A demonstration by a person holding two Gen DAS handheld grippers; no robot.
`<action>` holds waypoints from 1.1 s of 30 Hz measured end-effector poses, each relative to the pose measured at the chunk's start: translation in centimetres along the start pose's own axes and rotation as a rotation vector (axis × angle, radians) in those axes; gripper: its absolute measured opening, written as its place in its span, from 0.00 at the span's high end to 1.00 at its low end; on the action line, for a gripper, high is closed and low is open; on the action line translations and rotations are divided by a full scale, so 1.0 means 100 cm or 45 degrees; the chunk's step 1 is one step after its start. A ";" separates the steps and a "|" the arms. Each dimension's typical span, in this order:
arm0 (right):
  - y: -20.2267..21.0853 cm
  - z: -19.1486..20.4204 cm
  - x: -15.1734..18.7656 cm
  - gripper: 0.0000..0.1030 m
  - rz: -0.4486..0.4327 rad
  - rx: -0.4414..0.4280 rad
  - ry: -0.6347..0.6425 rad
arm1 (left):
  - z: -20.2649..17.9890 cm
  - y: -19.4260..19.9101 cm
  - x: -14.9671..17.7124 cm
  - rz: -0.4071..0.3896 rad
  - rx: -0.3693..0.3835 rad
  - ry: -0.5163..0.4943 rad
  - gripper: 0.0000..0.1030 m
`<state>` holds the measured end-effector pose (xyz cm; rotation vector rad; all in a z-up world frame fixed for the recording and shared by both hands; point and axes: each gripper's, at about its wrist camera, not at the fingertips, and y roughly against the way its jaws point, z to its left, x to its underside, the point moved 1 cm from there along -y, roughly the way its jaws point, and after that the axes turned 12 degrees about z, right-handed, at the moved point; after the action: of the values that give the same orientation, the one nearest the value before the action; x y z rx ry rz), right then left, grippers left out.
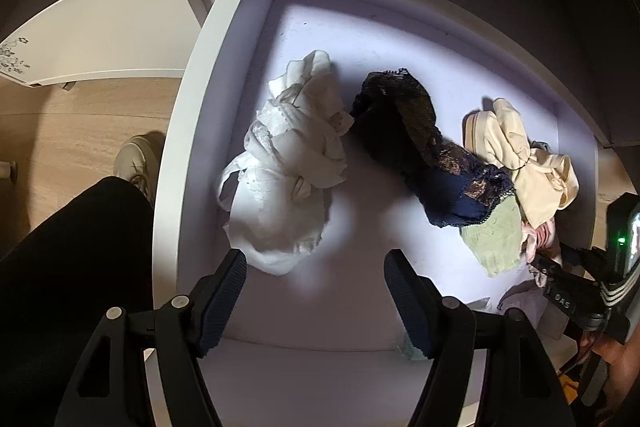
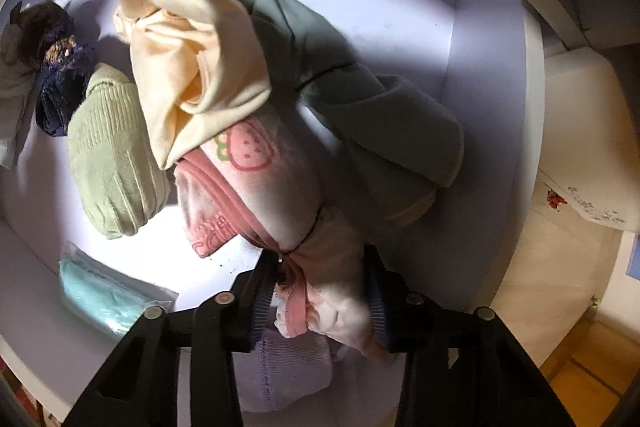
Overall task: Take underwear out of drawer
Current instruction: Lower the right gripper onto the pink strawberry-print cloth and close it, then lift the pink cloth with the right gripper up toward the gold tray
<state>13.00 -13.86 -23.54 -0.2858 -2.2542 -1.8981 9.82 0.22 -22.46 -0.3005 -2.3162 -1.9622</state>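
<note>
- Drawer (image 1: pixel 188 131): white, pulled open, with a pale lilac floor; both grippers point down into it.
- Left gripper (image 1: pixel 316 275): jaws stand apart with nothing between them, above bare drawer floor just beside the white lace bra (image 1: pixel 288 163).
- Right gripper (image 2: pixel 324 291): jaws are closed on the pink-and-white strawberry-print underwear (image 2: pixel 256 179), with the bunched fabric pinched between the ribbed blue pads (image 2: pixel 262 311).
- Strawberry-print underwear: lies in the right half of the drawer, partly under the cream garment (image 2: pixel 180 67) and against the grey-green garment (image 2: pixel 360 99).
- Neighbouring items: a light green ribbed garment (image 2: pixel 112 155) lies just left of the held underwear; a navy lace bra (image 1: pixel 420 151) lies between the white bra and the cream garment.
- Front of the drawer: a lilac garment (image 2: pixel 292 367) sits under the right gripper, and a teal item in a clear packet (image 2: pixel 100 295) lies to its left.
- Outside the drawer: the person's dark trouser leg (image 1: pixel 72 259) and pale shoe (image 1: pixel 136 159) stand on the wooden floor (image 1: pixel 72 131).
</note>
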 end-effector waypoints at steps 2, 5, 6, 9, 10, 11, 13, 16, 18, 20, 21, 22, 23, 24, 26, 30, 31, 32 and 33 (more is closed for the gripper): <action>0.002 -0.007 0.002 0.64 -0.003 -0.065 -0.028 | -0.001 -0.001 -0.001 0.000 -0.016 -0.004 0.30; 0.005 -0.010 0.010 0.65 0.002 -0.204 -0.084 | -0.003 -0.001 -0.001 -0.001 -0.029 -0.017 0.30; 0.006 -0.011 0.012 0.65 0.002 -0.232 -0.101 | -0.003 -0.001 0.000 -0.001 -0.032 -0.021 0.30; 0.010 -0.022 0.015 0.65 0.008 -0.318 -0.158 | -0.003 -0.001 0.000 -0.001 -0.036 -0.020 0.30; 0.011 -0.026 0.017 0.66 0.010 -0.360 -0.188 | -0.003 -0.001 -0.001 0.000 -0.039 -0.017 0.30; 0.014 -0.032 0.016 0.66 0.012 -0.386 -0.204 | -0.002 -0.002 -0.001 0.001 -0.045 -0.012 0.30; 0.016 -0.038 0.020 0.66 0.013 -0.441 -0.232 | 0.000 -0.004 -0.002 0.009 -0.053 -0.003 0.30; 0.025 -0.042 0.025 0.67 0.006 -0.492 -0.255 | 0.003 -0.007 -0.003 0.016 -0.059 0.008 0.30; 0.031 -0.043 0.031 0.67 0.003 -0.528 -0.267 | 0.003 -0.009 -0.004 0.021 -0.066 0.010 0.30; 0.035 -0.049 0.039 0.68 -0.003 -0.577 -0.288 | 0.003 -0.011 -0.005 0.025 -0.075 0.007 0.30; 0.037 -0.050 0.042 0.68 -0.006 -0.605 -0.302 | 0.003 -0.012 -0.004 0.027 -0.077 0.005 0.30; 0.039 -0.052 0.044 0.69 -0.010 -0.640 -0.320 | 0.003 -0.014 -0.005 0.032 -0.077 0.006 0.30; 0.039 -0.055 0.047 0.69 -0.012 -0.679 -0.339 | 0.002 -0.015 -0.005 0.035 -0.077 0.008 0.30; 0.039 -0.056 0.050 0.69 -0.011 -0.706 -0.350 | 0.002 -0.016 -0.006 0.038 -0.078 0.010 0.30; 0.037 -0.058 0.049 0.69 -0.010 -0.709 -0.338 | 0.002 -0.019 -0.007 0.048 -0.082 0.015 0.30; 0.036 -0.041 0.041 0.65 0.025 -0.625 -0.259 | 0.002 -0.026 -0.011 0.066 -0.089 0.020 0.30; 0.032 -0.034 0.036 0.63 0.032 -0.597 -0.228 | 0.001 -0.028 -0.012 0.071 -0.091 0.018 0.30; 0.032 -0.028 0.033 0.62 0.031 -0.572 -0.200 | 0.001 -0.029 -0.013 0.073 -0.094 0.017 0.30; 0.026 -0.016 0.028 0.61 0.021 -0.538 -0.176 | 0.001 -0.030 -0.013 0.075 -0.097 0.018 0.30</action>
<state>11.01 -14.94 -20.12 -0.5047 -1.8949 -2.3996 10.50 -0.29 -25.66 -0.3555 -2.2012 -2.0209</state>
